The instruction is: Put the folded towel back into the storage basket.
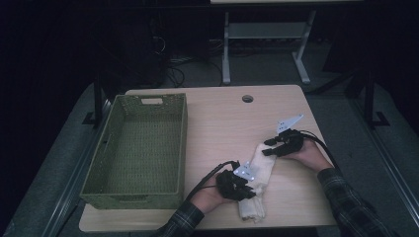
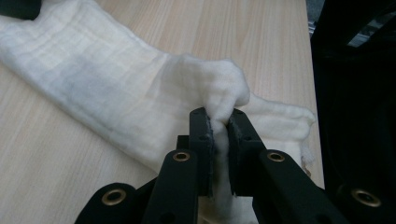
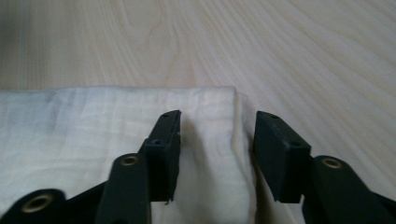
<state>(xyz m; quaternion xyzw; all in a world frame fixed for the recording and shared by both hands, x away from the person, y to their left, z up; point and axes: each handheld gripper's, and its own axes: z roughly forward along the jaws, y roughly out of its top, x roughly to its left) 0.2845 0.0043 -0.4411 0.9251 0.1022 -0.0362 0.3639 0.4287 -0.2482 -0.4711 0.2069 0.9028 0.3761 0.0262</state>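
High view: fixed above the near edge of the tabletop point(image 1: 222, 113), facing forward and down; far enough off to take in the whole top, the green basket point(image 1: 138, 148) along its left edge and the floor beyond the far edge.
Left gripper view: rides on the left gripper point(image 2: 219, 130), looking along its two black jaws from just above the wood, very near the white cloth point(image 2: 107, 88); the tabletop's edge runs down its right side.
Right gripper view: rides on the right gripper point(image 3: 217, 140), low and close, facing over the cloth's corner onto bare wood.
Shared: all three show the cloth point(image 1: 257, 173) point(image 3: 70, 135) and the wood near the front right corner.
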